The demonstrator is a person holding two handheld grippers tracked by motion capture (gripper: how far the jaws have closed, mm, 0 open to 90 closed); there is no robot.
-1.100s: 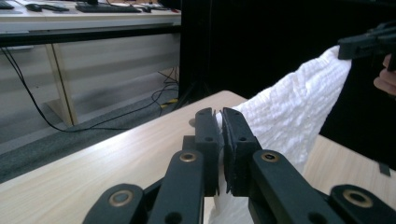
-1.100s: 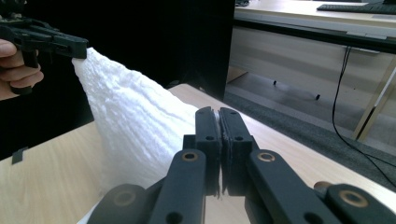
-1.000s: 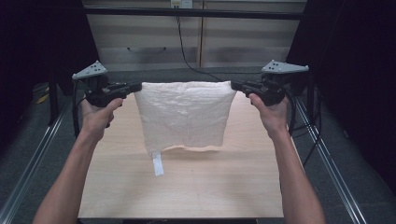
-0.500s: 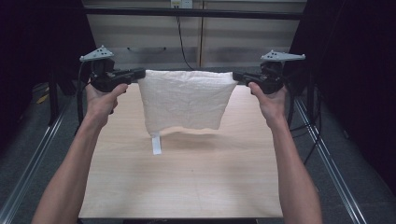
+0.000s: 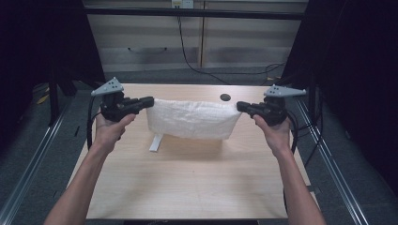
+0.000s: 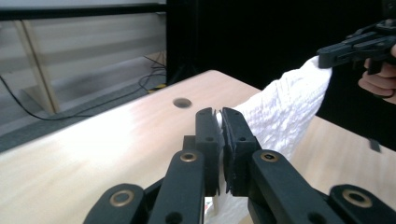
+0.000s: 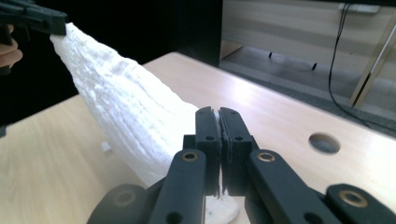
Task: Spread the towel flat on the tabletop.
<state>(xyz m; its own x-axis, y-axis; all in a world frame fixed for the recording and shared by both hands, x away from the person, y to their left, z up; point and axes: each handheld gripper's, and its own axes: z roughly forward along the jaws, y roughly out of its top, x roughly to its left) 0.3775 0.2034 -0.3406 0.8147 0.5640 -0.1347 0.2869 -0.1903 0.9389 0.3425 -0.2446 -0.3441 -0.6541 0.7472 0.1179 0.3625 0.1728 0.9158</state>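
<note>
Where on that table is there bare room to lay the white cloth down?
The near half of the table, between the person's forearms, is bare wood. The far strip is crowded: the white cloth hangs between left gripper and right gripper, by the round hole.

Dim room, lit wooden table point(image 5: 187, 187), pale panelled wall behind.

Table top is light wood, brightly lit from above, with a round hole point(image 5: 225, 97) near its far edge; seen from the left gripper view this hole point(image 6: 181, 102) lies beyond the jaws, slightly left of them. Metal rails point(image 5: 28, 164) run along both sides over grey floor point(image 5: 141, 77). The back wall has horizontal pale panels point(image 5: 141, 35), a dark bar across the top, and a black cable point(image 5: 187, 51) hanging down onto the floor. Black curtains point(image 5: 356, 70) close off both flanks.
</note>
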